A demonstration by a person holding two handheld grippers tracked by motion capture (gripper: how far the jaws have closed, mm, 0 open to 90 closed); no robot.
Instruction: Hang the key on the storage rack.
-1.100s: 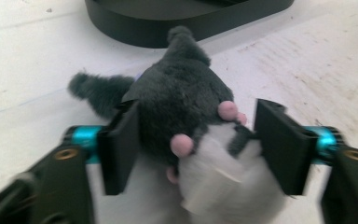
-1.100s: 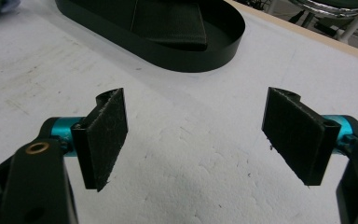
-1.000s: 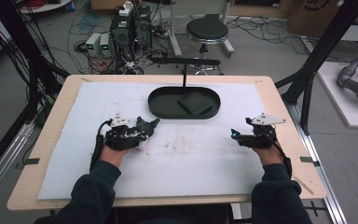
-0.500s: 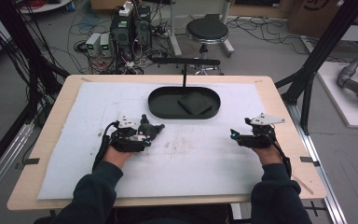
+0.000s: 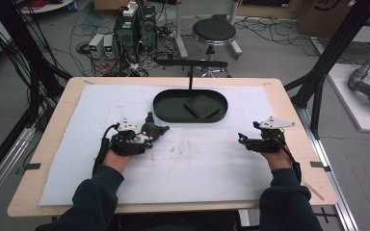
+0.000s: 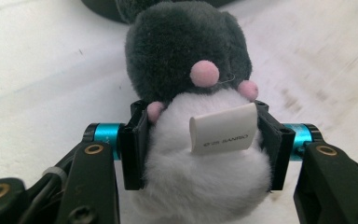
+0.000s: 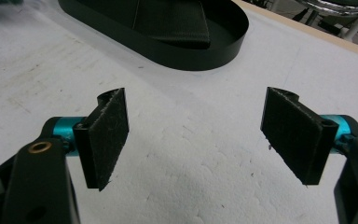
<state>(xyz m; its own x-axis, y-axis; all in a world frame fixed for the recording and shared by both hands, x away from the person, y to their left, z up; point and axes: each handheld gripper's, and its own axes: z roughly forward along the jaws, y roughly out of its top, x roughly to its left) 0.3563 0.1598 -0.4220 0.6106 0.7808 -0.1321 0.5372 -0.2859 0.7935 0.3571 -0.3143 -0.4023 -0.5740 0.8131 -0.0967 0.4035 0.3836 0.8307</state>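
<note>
My left gripper (image 6: 205,140) is clenched on the plush toy (image 6: 191,70), having just closed again after a brief opening; its view shows a white tag (image 6: 223,128) unreadable from above. The toy (image 5: 151,131) has edged nearer the black tray (image 5: 166,113). My right gripper (image 7: 205,135) rests released, unmoved.

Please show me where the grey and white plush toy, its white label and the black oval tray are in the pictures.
Grey and white plush toy (image 6: 186,51): left gripper view, on its dark grey furry head.
White fabric label (image 6: 223,128): left gripper view, on the middle of the label.
Black oval tray (image 5: 164,111): high view, on its left rim.
</note>
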